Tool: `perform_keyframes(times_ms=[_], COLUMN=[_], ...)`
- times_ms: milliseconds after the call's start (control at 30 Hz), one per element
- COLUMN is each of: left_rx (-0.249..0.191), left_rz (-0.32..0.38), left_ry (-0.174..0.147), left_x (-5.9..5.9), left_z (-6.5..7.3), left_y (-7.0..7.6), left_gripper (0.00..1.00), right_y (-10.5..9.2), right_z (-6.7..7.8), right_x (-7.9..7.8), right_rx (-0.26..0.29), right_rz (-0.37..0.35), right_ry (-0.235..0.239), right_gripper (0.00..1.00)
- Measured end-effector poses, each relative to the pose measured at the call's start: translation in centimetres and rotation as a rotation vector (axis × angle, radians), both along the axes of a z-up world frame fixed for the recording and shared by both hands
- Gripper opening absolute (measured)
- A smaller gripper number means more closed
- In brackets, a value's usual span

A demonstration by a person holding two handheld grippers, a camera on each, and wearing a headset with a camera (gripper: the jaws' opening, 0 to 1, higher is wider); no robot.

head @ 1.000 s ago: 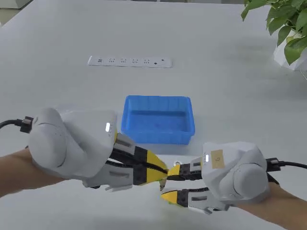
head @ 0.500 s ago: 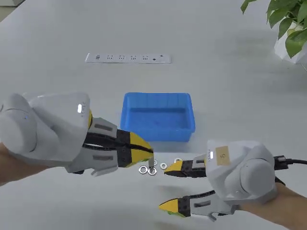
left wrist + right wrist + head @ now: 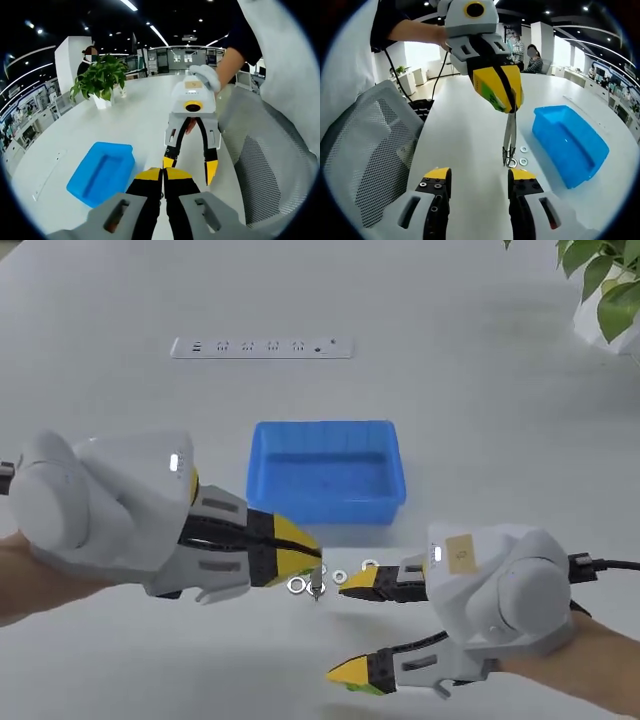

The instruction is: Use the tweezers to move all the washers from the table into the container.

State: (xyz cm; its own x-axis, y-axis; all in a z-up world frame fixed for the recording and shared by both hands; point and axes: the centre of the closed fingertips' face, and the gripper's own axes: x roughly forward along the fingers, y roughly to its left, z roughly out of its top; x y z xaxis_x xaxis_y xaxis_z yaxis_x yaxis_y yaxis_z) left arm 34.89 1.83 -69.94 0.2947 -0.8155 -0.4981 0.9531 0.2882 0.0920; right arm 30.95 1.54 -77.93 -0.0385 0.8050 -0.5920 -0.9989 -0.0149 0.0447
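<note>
A blue container (image 3: 325,472) sits on a pale desk (image 3: 480,360). Just in front of its near wall, on the person's side, lie a few small washers (image 3: 340,577). The left hand-held gripper (image 3: 308,562) is the nearer one. Its jaws are pressed together on thin tweezers (image 3: 510,131), whose long axis points steeply down so the tips meet one washer (image 3: 511,162). Whether the tips pinch it is too small to tell. The right hand-held gripper (image 3: 347,628) hangs beside the washers, farther from the container, jaws spread wide and holding nothing. The container lies close beyond the washer.
</note>
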Motion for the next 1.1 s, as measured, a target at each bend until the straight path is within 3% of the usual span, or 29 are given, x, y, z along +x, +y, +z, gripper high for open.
perform_keyframes(times_ms=[100, 467, 1100], left_rx=[-0.001, 0.049, 0.076], left_rz=[-0.011, -0.052, -0.041], left_ry=[0.024, 0.031, 0.025], left_x=[-0.2, -0.4, 0.0], left_z=[0.0, -0.2, -0.4], left_y=[0.2, 0.8, 1.3], left_gripper=[0.04, 0.04, 0.04], right_y=[0.3, 2.3, 3.7], right_z=[0.1, 0.3, 0.0], right_x=[0.2, 2.4, 3.6], right_rx=[0.005, 0.017, 0.016], right_rz=[-0.001, 0.010, 0.044], right_ry=[0.000, -0.024, -0.054], right_gripper=[0.46, 0.43, 0.15])
